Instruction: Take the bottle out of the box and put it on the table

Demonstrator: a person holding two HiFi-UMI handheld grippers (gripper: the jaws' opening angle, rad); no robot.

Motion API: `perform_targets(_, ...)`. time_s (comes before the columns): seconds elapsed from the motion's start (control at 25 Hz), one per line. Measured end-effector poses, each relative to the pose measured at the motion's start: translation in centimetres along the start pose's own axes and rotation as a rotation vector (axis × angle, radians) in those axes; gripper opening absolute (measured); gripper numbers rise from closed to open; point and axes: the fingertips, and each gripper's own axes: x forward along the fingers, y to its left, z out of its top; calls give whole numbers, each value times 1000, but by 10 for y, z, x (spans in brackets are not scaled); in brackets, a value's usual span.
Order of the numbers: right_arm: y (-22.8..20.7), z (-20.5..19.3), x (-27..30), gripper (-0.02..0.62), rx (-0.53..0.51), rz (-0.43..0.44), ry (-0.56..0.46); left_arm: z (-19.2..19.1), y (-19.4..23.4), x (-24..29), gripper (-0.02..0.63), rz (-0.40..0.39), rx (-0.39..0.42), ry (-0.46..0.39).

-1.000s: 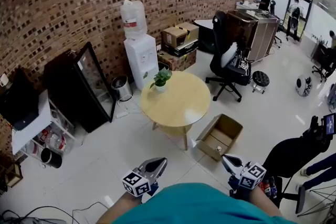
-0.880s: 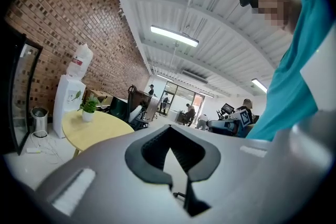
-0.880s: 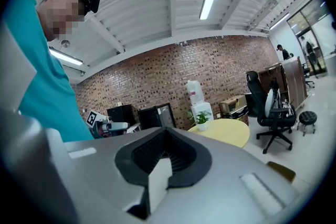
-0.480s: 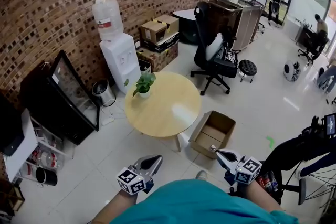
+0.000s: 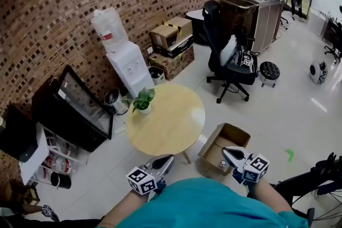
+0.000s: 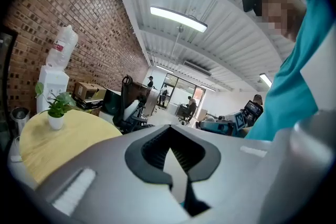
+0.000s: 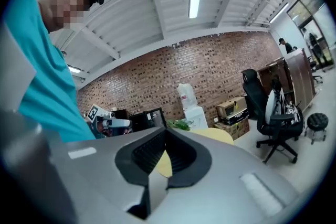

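Head view, looking steeply down.

- Round yellow table (image 5: 170,124) stands on the white floor (image 5: 299,115) in front of a brick wall (image 5: 64,2).
- Potted plant (image 5: 142,100) stands upright at the table's 10 o'clock edge. The rest of the tabletop is bare.
- Open cardboard box (image 5: 235,130) sits on the floor at the table's 4 o'clock, just beside it, flaps up.
- Bottle (image 5: 221,164) is inside the box, upright, in the near corner at about 6 o'clock. Only its pale top shows, too small for detail. It is not on the table.
- Water cooler (image 5: 128,64) is against the wall at the table's 11 o'clock. Stacked cartons (image 5: 172,36) lie at 12 o'clock and a black office chair (image 5: 231,64) at 2 o'clock.

Tongs.

- Left tongs (image 5: 167,158): tips pressed together, nothing between them. They are held level in front of the teal shirt (image 5: 203,203), at the table's 6 o'clock edge, and touch nothing.
- Right tongs (image 5: 225,150): fully closed and empty. In this view the tip lies over the box's near edge, just beside the bottle at its 1 o'clock. Contact cannot be told from here.

Left gripper view: the two jaws meet at the tip, with the table and plant beyond at 9 o'clock.
Right gripper view: jaws together, and a strip of the yellow tabletop shows past them.
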Motion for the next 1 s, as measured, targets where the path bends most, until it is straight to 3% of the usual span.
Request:
perform_targets(0.16,-75,0,6,3,0,-24,-5,-3,26,59,0,-28,14,45)
perform_targets(0.32,-131,-33,31,3,57,-111,51,-31,92,98,0,-73,-5,55)
perform_targets(0.44,-198,-83,50,3,6,-184,27,-68,147,134,0,-155,-3,55)
perform_targets(0.56,-251,-136,69,19,-16,-267,90,-117,197,172,0,-246,-3,72)
perform_targets(0.72,-310,-192,96,62,10,-356,138,-157,243,214,0,-379,68,149)
perform_targets(0.88,-372,-253,109,89,23,-395,227,-195,275,265,0,-427,85,231)
perform_targets(1.0,-415,-336,101,111,1,-397,334,-256,284,302,0,-439,81,319)
